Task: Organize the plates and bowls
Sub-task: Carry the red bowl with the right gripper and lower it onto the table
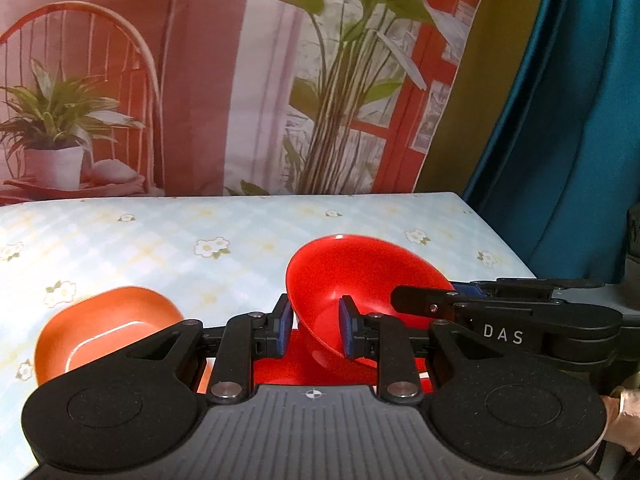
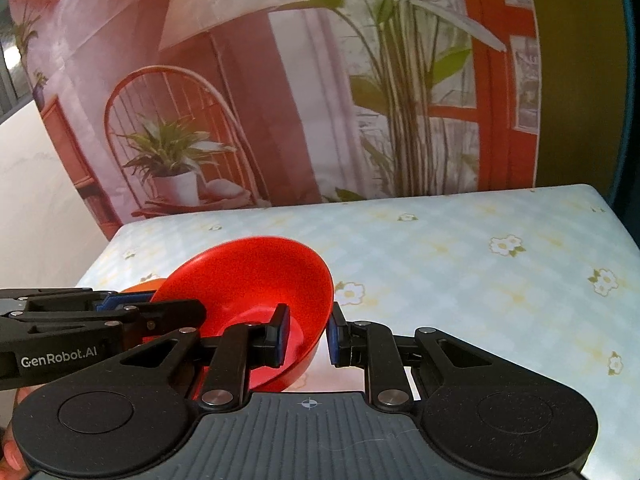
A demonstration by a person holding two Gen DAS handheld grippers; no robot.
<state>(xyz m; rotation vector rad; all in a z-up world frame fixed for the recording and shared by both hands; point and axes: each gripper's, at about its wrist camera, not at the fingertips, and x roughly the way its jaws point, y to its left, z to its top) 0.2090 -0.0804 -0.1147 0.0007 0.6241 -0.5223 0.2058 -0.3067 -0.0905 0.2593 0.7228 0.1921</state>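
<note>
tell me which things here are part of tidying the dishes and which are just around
Part of the job:
red bowl, held tilted by both grippers
orange dish on the table
left gripper
right gripper

Just around:
floral tablecloth
printed backdrop
teal curtain

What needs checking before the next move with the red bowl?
1. Left tongs closed across the red bowl wall: ok.
2. Right tongs closed on the bowl wall too: ok.
3. Bowl level: not ok, it is steeply tilted.
4. Bowl lifted clear of the red plate beneath it: cannot tell, the tongs hide its base.
5. Orange dish apart from the bowl, on the table: ok.
6. Grip firmness on either side: cannot tell.
</note>
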